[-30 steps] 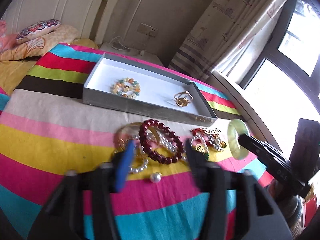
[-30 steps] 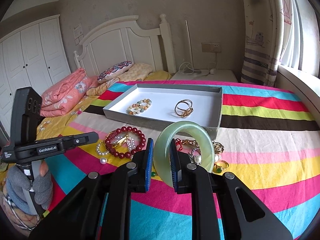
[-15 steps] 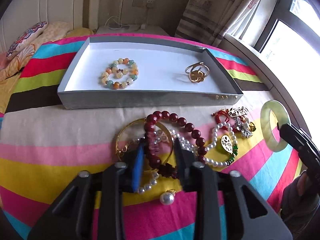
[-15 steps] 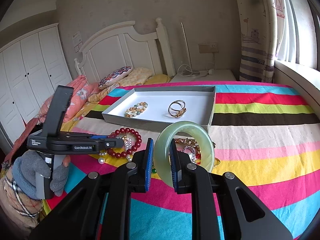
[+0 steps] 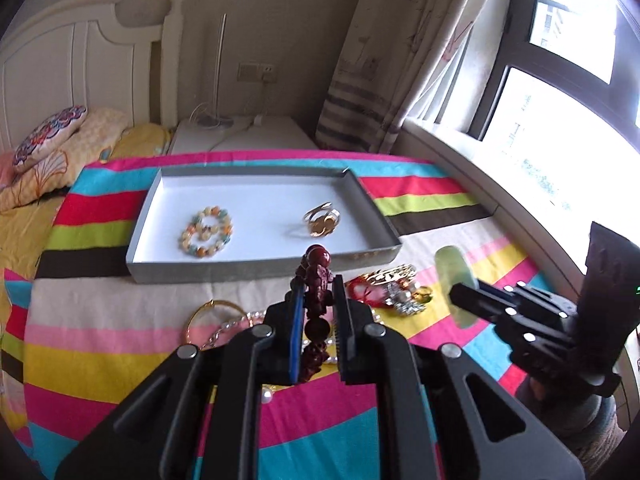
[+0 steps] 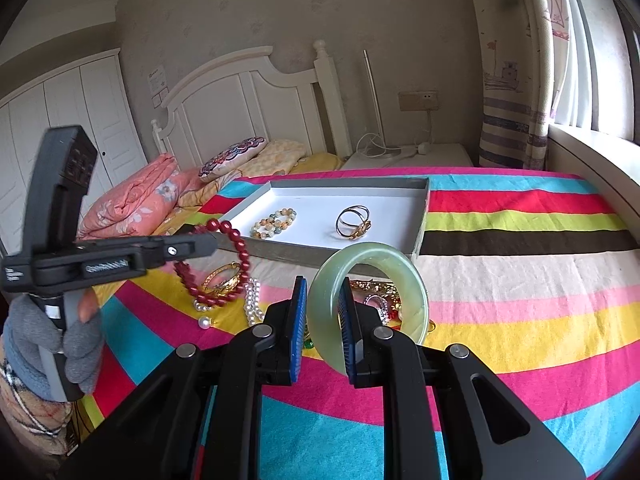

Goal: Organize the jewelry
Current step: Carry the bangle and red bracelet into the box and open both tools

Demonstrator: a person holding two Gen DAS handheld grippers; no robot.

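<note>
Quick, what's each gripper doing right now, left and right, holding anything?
Left gripper: jaws just closed, shut on the dark red bead bracelet.
Right gripper: shut on the pale green jade bangle.

Grippers: two, the left gripper (image 5: 318, 300) and the right gripper (image 6: 323, 312)
Trays: one grey tray (image 5: 256, 270)
Bead bracelets: two, a pastel bead bracelet (image 5: 207, 226) and a red bead bracelet (image 6: 240, 248)
Jade bangles: one, the jade bangle (image 6: 404, 276)
Gold rings in tray: one, the gold ring (image 5: 322, 222)
Pearl strands: one, the pearl strand (image 6: 252, 304)
Loose pearls: one, the loose pearl (image 6: 205, 323)
</note>
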